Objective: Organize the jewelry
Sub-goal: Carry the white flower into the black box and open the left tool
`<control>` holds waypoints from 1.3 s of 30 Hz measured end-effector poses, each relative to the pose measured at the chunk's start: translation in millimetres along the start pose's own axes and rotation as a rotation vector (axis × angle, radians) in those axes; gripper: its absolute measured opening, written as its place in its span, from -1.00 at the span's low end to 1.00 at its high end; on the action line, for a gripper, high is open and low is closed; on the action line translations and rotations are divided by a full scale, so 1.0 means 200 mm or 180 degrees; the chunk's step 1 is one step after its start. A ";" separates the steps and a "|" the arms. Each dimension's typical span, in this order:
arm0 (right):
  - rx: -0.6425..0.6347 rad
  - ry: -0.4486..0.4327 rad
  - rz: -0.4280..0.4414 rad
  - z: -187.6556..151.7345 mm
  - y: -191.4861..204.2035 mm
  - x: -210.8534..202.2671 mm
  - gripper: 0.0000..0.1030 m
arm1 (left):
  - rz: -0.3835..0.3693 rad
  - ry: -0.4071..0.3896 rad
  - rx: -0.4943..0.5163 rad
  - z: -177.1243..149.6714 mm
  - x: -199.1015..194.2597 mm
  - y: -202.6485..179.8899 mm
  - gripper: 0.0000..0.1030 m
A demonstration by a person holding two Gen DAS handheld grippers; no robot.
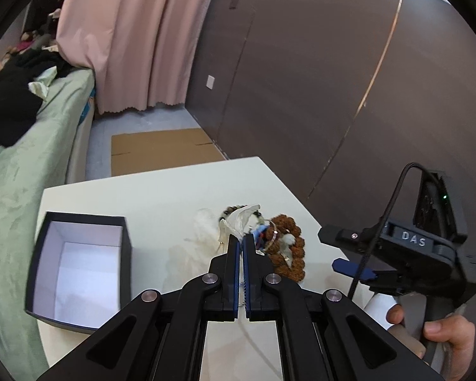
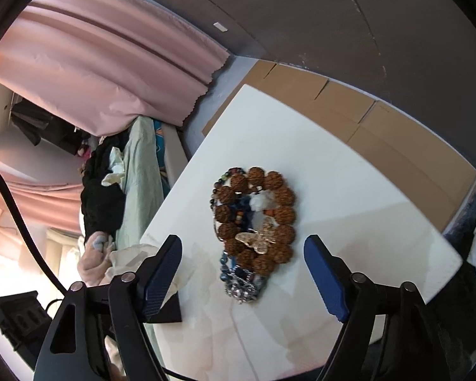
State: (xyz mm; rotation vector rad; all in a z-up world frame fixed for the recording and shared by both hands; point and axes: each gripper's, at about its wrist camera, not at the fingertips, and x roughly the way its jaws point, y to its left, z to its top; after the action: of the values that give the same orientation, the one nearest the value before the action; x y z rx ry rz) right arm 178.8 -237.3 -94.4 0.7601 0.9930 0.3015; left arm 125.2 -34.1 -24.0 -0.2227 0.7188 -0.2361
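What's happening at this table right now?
A person holds a gripper in each hand, sorting jewelry on a white table. The left gripper is shut, apparently pinching a thin chain near a clear hair clip. The right gripper hangs open above a pile with a brown bead bracelet and gold butterfly clip. An open black box looks empty.

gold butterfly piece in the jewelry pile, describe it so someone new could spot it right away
On the white table, find the pile ringed by a bracelet of big, rough brown beads, ahead of the open right gripper. The butterfly piece lies on top of that ring, at the end nearer the gripper. It is the only flat, gold, wing-shaped item; everything around it is round beads, brown, blue or dark.
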 end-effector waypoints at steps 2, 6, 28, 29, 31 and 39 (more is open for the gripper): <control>-0.0021 0.0005 -0.0002 0.00 0.02 0.02 0.34 | 0.0013 -0.0018 -0.0047 0.01 -0.02 0.03 -0.97; -0.0105 0.0035 0.0041 0.01 0.09 0.07 0.08 | 0.0053 -0.0053 -0.0139 0.03 -0.05 0.10 -0.97; -0.0347 0.0204 -0.0298 0.06 0.22 0.29 -0.52 | 0.0155 -0.0194 -0.0478 0.07 -0.21 0.34 -0.97; -0.0362 0.0212 -0.0338 0.05 0.22 0.30 -0.53 | 0.0161 -0.0195 -0.0488 0.07 -0.21 0.35 -0.97; -0.0408 0.0237 -0.0453 0.06 0.22 0.32 -0.62 | 0.0172 -0.0201 -0.0506 0.07 -0.22 0.36 -0.97; -0.0427 0.0203 -0.0351 0.04 0.22 0.31 -0.93 | 0.0211 -0.0223 -0.0526 0.07 -0.26 0.40 -0.97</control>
State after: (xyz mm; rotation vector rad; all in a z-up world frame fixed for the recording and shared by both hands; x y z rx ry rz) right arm 222.4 -175.5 -100.4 0.5749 1.0598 0.2950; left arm 107.3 58.9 -4.2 -0.3622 0.6753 -0.1051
